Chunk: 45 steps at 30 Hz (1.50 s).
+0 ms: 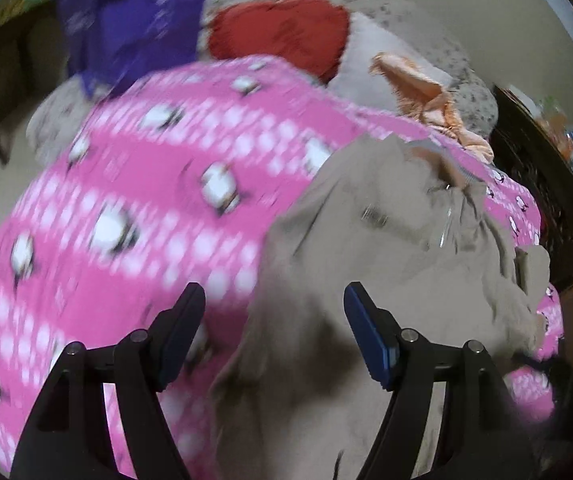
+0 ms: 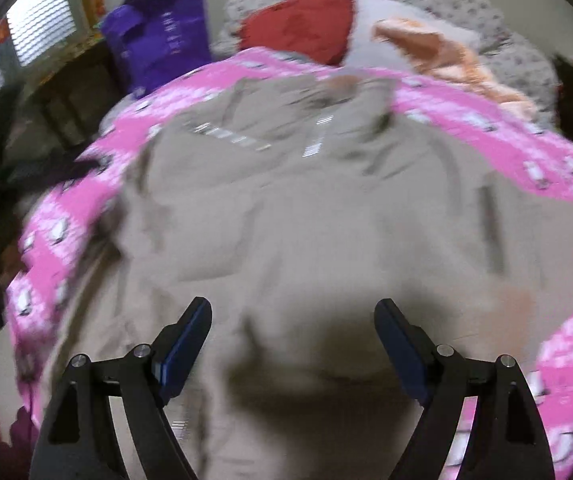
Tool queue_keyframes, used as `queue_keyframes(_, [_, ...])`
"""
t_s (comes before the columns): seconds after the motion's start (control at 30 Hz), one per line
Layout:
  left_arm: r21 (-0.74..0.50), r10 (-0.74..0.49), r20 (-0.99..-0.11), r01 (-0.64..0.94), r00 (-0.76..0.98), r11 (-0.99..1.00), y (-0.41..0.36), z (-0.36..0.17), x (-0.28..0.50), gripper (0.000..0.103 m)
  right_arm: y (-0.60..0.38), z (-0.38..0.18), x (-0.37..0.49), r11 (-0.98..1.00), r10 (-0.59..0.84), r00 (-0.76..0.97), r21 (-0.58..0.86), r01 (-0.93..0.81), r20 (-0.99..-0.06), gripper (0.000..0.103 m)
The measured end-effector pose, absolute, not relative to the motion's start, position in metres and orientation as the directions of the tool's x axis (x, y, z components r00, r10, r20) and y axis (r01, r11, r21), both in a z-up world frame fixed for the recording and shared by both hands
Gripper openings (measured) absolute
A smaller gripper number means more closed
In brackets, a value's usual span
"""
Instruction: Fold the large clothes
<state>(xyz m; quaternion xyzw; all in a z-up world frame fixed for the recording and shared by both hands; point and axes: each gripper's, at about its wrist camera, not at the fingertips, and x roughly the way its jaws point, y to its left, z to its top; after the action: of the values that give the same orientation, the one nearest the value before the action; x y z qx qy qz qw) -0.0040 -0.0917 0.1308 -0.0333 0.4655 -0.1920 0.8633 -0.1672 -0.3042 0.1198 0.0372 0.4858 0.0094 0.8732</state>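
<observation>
Hovering spread-fingered, both hand-held grippers above jacket.

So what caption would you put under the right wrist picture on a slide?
Right gripper, jaws open, above a rumpled tan zip-up garment spread on a pink penguin-print blanket.

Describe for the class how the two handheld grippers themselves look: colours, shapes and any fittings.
The left gripper and the right gripper look alike: matte black, angular linkage arms with triangular cut-outs, joined by round silver pivot pins. Each finger ends in a flat, slim blue pad on its inner face. No cables, markings, sleeves or hands show in either view.
</observation>
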Motion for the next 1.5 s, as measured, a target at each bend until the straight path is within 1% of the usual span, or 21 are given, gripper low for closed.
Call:
queue_keyframes(0.13, [-0.213,-0.369,-0.799,0.351,0.475,0.912,-0.124,0.122,0.028,0.071,-0.283,0.109,-0.17,0.996,0.08,0.508,0.082,-0.019,-0.857,0.085])
queue_keyframes(0.17, [-0.203,-0.363,-0.808,0.359,0.465,0.911,-0.131,0.116,0.036,0.069,-0.281,0.108,-0.171,0.996,0.082,0.506,0.083,-0.019,-0.859,0.085])
queue_keyframes(0.2, [-0.206,-0.371,-0.811,0.373,0.452,0.905,-0.134,0.111,0.04,0.063,-0.28,0.108,-0.171,0.996,0.083,0.505,0.086,-0.018,-0.859,0.085])
queue_keyframes(0.27, [-0.229,-0.399,-0.831,0.415,0.388,0.881,-0.146,0.099,0.049,0.005,-0.282,0.107,-0.172,0.995,0.087,0.506,0.096,-0.007,-0.858,0.085])
queue_keyframes(0.37, [-0.228,-0.393,-0.851,0.428,0.349,0.874,-0.154,0.091,0.058,0.001,-0.287,0.102,-0.169,0.992,0.099,0.498,0.125,0.019,-0.861,0.085])
queue_keyframes(0.47, [-0.258,-0.438,-0.808,0.43,0.395,0.865,-0.137,0.114,0.061,0.0,-0.293,0.097,-0.164,0.99,0.09,0.484,0.129,0.049,-0.87,0.085])
queue_keyframes(0.57, [-0.2,-0.391,-0.776,0.395,0.495,0.897,-0.11,0.14,0.071,0.0,-0.296,0.098,-0.161,0.985,0.119,0.493,0.163,0.048,-0.862,0.085])
queue_keyframes(0.63, [-0.195,-0.371,-0.79,0.375,0.487,0.906,-0.1,0.14,0.079,0.0,-0.297,0.094,-0.156,0.981,0.138,0.486,0.187,0.054,-0.863,0.085])
queue_keyframes(0.7, [-0.236,-0.408,-0.807,0.4,0.426,0.886,-0.095,0.137,0.082,0.001,-0.295,0.091,-0.152,0.981,0.133,0.481,0.185,0.061,-0.867,0.085])
queue_keyframes(0.73, [-0.24,-0.411,-0.81,0.403,0.419,0.883,-0.095,0.138,0.083,0.009,-0.294,0.092,-0.152,0.981,0.13,0.481,0.182,0.064,-0.867,0.085])
queue_keyframes(0.77, [-0.236,-0.41,-0.811,0.408,0.418,0.882,-0.095,0.141,0.083,0.034,-0.294,0.094,-0.151,0.982,0.129,0.486,0.181,0.061,-0.864,0.085])
queue_keyframes(0.83, [-0.23,-0.405,-0.805,0.402,0.434,0.886,-0.095,0.148,0.079,0.063,-0.298,0.101,-0.154,0.984,0.103,0.509,0.162,0.073,-0.855,0.085])
queue_keyframes(0.93, [-0.261,-0.438,-0.774,0.401,0.457,0.878,-0.103,0.162,0.083,0.065,-0.318,0.121,-0.167,0.985,0.03,0.565,0.12,0.124,-0.825,0.086])
queue_keyframes(1.0, [-0.214,-0.411,-0.787,0.42,0.461,0.882,-0.121,0.166,0.09,0.065,-0.333,0.126,-0.173,0.979,-0.027,0.575,0.096,0.181,-0.817,0.087])
queue_keyframes(1.07, [-0.12,-0.356,-0.829,0.485,0.431,0.866,-0.153,0.162,0.098,0.069,-0.35,0.128,-0.179,0.969,-0.069,0.576,0.082,0.232,-0.814,0.088])
queue_keyframes(1.17, [0.037,-0.222,-0.882,0.533,0.415,0.846,-0.193,0.144,0.105,0.069,-0.368,0.127,-0.184,0.959,-0.094,0.575,0.081,0.272,-0.813,0.088])
queue_keyframes(1.23, [0.131,-0.149,-0.894,0.563,0.423,0.816,-0.212,0.131,0.106,0.069,-0.373,0.129,-0.181,0.959,-0.108,0.583,0.069,0.274,-0.805,0.088])
queue_keyframes(1.3, [0.283,-0.015,-0.885,0.564,0.465,0.776,-0.224,0.114,0.111,0.069,-0.376,0.132,-0.178,0.965,-0.122,0.605,0.049,0.259,-0.787,0.088])
queue_keyframes(1.33, [0.329,0.026,-0.876,0.557,0.482,0.763,-0.224,0.109,0.114,0.069,-0.377,0.133,-0.179,0.966,-0.128,0.612,0.041,0.255,-0.78,0.09])
queue_keyframes(1.37, [0.353,0.05,-0.868,0.543,0.494,0.762,-0.22,0.106,0.118,0.069,-0.376,0.134,-0.176,0.968,-0.141,0.621,0.024,0.251,-0.771,0.091])
queue_keyframes(1.5, [0.316,0.037,-0.879,0.521,0.476,0.793,-0.194,0.106,0.133,0.07,-0.374,0.135,-0.16,0.981,-0.183,0.642,-0.097,0.167,-0.745,0.094])
